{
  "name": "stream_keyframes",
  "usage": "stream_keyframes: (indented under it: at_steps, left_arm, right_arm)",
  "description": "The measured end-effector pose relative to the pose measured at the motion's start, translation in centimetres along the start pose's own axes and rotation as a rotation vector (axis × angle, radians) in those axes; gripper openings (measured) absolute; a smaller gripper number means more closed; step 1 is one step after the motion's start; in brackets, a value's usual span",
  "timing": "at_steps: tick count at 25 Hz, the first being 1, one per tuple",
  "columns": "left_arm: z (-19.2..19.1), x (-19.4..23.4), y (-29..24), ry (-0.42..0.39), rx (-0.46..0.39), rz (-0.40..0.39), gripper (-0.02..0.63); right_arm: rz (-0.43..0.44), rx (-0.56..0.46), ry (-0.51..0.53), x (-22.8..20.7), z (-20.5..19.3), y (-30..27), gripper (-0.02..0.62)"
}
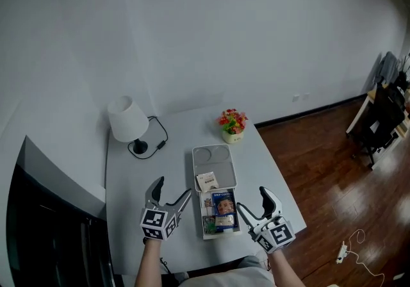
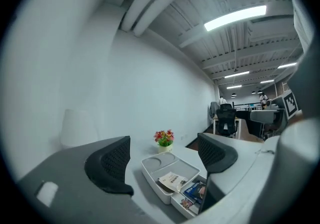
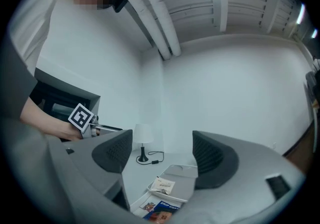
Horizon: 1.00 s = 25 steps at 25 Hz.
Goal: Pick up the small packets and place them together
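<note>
A long white tray point(image 1: 204, 154) lies on the grey table point(image 1: 134, 183). A pale packet point(image 1: 207, 180) rests across the tray's middle. In the near compartments lie a blue drip-coffee packet point(image 1: 223, 207) and small colourful packets point(image 1: 209, 223) beside it. My left gripper point(image 1: 172, 192) hovers just left of the tray, open and empty. On the tray's right, my right gripper point(image 1: 255, 204) is open and empty too. The left gripper view looks level over the tray point(image 2: 150, 173), pale packet point(image 2: 174, 181) and blue packet point(image 2: 192, 190). In the right gripper view the pale packet point(image 3: 163, 185) and blue packet point(image 3: 162, 207) show between the jaws, well beyond them.
A white table lamp point(image 1: 128, 122) with a black cable stands at the back left. A small pot of red flowers point(image 1: 232, 127) sits behind the tray. The table's right edge drops to a wooden floor point(image 1: 320, 177). Chairs and desks stand far right.
</note>
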<state>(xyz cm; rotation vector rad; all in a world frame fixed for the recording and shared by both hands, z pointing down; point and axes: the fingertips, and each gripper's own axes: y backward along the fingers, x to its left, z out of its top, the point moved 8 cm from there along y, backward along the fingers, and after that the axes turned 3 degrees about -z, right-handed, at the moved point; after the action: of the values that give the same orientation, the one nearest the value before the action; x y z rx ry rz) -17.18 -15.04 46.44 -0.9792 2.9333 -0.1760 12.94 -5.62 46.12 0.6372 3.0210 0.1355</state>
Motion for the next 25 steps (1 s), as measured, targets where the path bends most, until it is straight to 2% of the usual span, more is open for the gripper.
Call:
stream_keyframes:
  at_steps: [3, 7, 12, 17, 25]
  left_arm:
    - [0.5, -1.4, 3.3, -0.038, -0.084, 0.051, 0.463]
    - [1.1, -2.8, 6.3, -0.013, -0.138, 0.074, 0.463]
    - [1.2, -4.5, 9.3, 0.020, -0.183, 0.098, 0.462]
    - [1.9, -5.6, 10.9, 0.045, -0.234, 0.102, 0.433]
    - [2.8, -6.4, 12.8, 0.057, -0.270, 0.114, 0.426]
  right_arm:
    - [0.039, -0.008, 0.014, 1.3, 0.4, -0.4, 0.371]
    - [0.084, -0.019, 0.039, 2.7, 1.2, -1.1, 0.372]
    - [0.131, -0.015, 0.052, 4.2, 1.6, -1.2, 0.371]
    - [0.155, -0.011, 0.055, 5.0, 1.8, -0.9, 0.371]
    - [0.191, -0.012, 0.059, 6.2, 2.2, -0.8, 0.371]
